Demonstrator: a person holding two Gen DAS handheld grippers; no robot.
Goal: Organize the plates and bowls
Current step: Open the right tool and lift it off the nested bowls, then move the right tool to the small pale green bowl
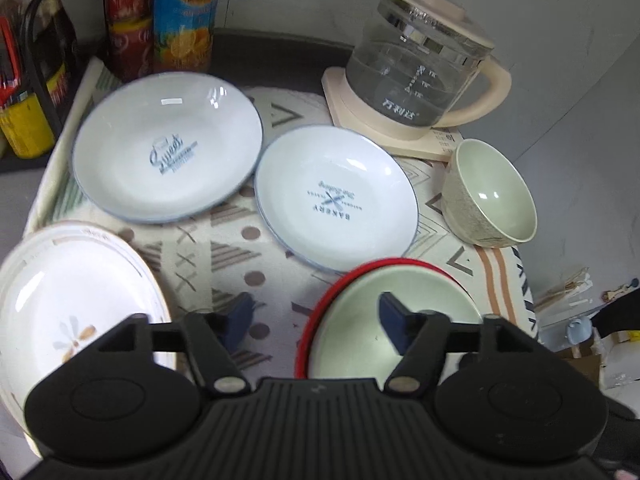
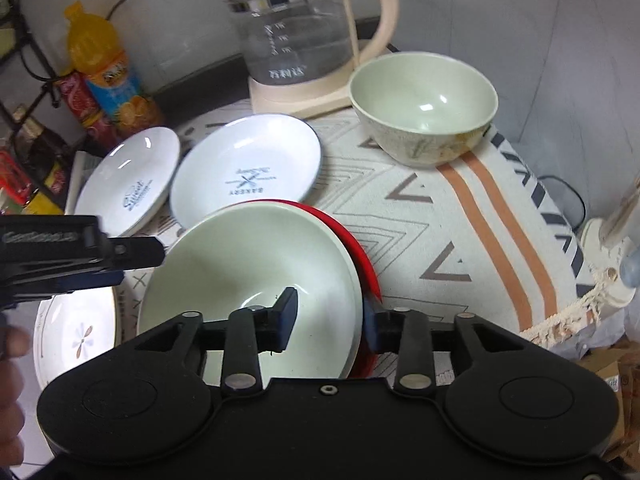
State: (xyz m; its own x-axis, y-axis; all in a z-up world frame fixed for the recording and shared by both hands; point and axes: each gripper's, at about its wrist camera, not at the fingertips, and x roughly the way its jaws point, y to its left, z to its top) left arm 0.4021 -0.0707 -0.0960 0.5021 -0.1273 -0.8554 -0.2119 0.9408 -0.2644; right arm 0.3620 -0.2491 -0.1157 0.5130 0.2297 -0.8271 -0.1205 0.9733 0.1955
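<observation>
A pale green bowl (image 2: pixel 248 264) sits inside a red bowl (image 2: pixel 356 248) near the front of the patterned cloth. My right gripper (image 2: pixel 330 320) straddles their right rims, one finger inside the green bowl, one outside the red; contact is unclear. My left gripper (image 1: pixel 316 320) is open above the cloth, its right finger over the green bowl (image 1: pixel 384 320). Two white plates, "Sweet" (image 1: pixel 168 148) and "Bakery" (image 1: pixel 336 196), lie behind. A second green bowl (image 1: pixel 490 194) stands right. A flower-patterned plate (image 1: pixel 64 304) lies front left.
A glass kettle (image 1: pixel 416 68) on a cream base stands at the back right. Drink bottles (image 1: pixel 160 16) stand at the back left beside a rack of jars (image 1: pixel 24 92). The table edge drops off at the right (image 2: pixel 560 312).
</observation>
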